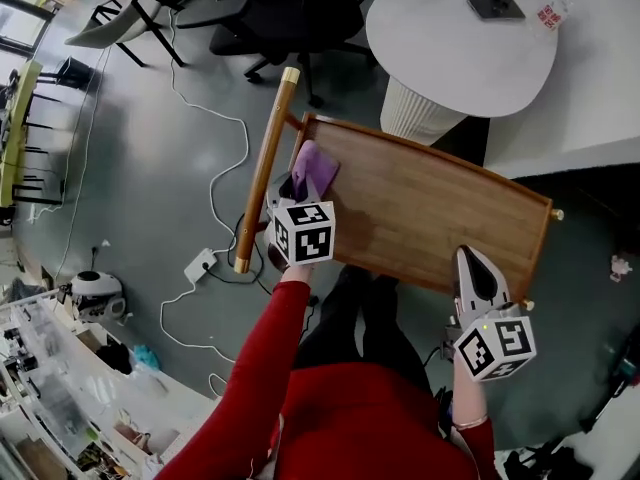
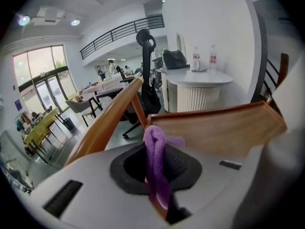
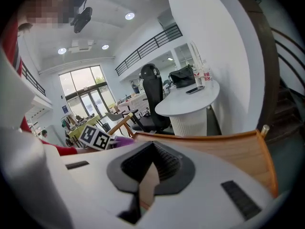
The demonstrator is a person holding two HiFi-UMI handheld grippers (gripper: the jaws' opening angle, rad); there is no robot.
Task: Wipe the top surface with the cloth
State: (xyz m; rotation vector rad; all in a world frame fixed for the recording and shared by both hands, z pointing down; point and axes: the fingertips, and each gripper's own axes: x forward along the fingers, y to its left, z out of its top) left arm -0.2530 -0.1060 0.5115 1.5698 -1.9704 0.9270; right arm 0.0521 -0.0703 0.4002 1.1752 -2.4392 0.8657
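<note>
Head view shows the left gripper (image 1: 300, 183) clamped on the purple cloth (image 1: 318, 165) at the left end of the wooden top (image 1: 430, 208), just beside the rail (image 1: 262, 168). The right gripper (image 1: 472, 260) sits over the near rim, jaws together with nothing between them. A good wipe likely means pressing the cloth flat, sweeping it in overlapping passes toward the right end, and moving the right gripper out of its path.
</note>
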